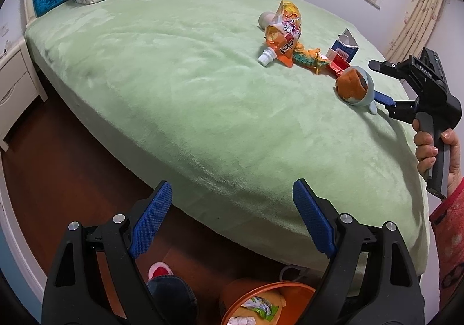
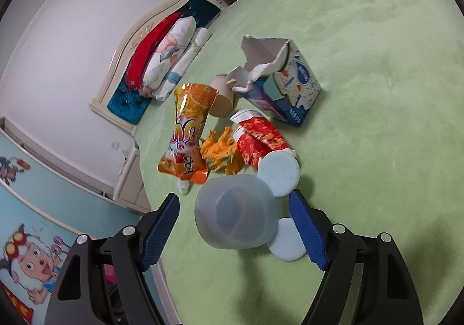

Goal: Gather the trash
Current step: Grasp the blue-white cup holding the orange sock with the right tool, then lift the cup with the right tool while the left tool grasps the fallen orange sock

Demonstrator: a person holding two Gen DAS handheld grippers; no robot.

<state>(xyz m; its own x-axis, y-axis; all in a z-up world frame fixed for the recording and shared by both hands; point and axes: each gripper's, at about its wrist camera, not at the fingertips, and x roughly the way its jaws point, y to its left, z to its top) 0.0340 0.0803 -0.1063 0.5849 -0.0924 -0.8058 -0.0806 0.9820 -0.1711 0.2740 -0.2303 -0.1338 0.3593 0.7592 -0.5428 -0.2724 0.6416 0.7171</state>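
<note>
On the green plush bed (image 1: pixel 179 87), the right gripper (image 2: pixel 235 226) stands spread around a tipped pale-blue mouse-eared plastic cup (image 2: pixel 237 214), just this side of the orange juice pouch (image 2: pixel 188 133) and torn blue carton (image 2: pixel 284 84), while the left gripper (image 1: pixel 232 217) hangs spread above an orange bin (image 1: pixel 261 304) beside that bed.

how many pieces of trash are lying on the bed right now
6: orange juice pouch, paper cup behind it, torn blue carton, red wrapper, yellow toy-like piece, nearest light blue bowl. More may be hidden.
</note>
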